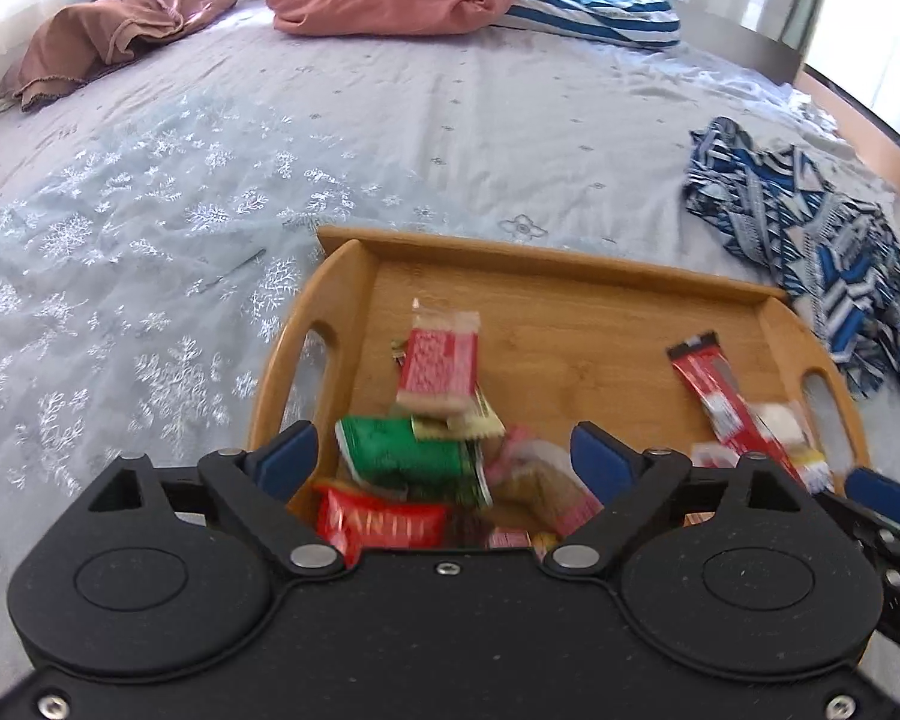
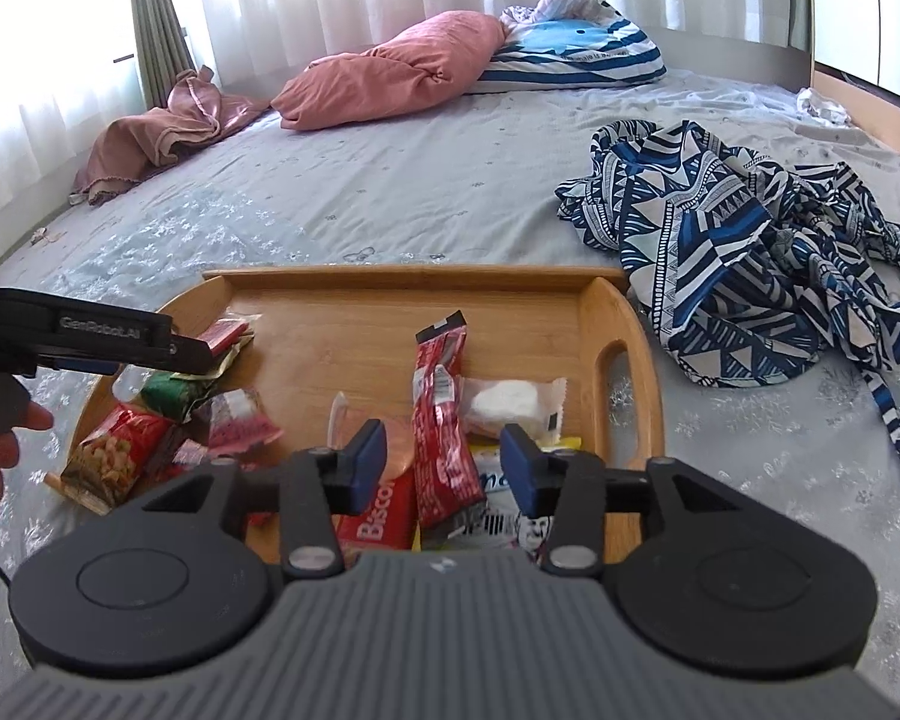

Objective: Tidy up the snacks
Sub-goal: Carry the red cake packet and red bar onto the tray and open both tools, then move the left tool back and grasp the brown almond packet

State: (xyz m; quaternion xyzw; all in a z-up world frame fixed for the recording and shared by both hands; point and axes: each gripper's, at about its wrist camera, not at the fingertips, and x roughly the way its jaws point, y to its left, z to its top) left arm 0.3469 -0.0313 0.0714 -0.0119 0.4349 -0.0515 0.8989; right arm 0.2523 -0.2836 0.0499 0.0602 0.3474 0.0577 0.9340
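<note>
From where I'm driving, the snacks look mostly gathered: everything I can see sits inside the wooden tray on the bed, nothing loose on the sheet w/in view. Left side holds a heap, incl. the green packet, a red-and-white wafer pack and a nut bag. Right side has the long red stick pack, a clear-wrapped white cake and a biscuit pack. Left tool is spread wide over the heap, gripping nothing. Right tool is half apart, straddling the stick pack w/o pinching it (pads clear of it, as far as I can tell). What's left, I'd judge: the piles are jumbled and overlapping, so sorting or lining them up isn't done yet.
</note>
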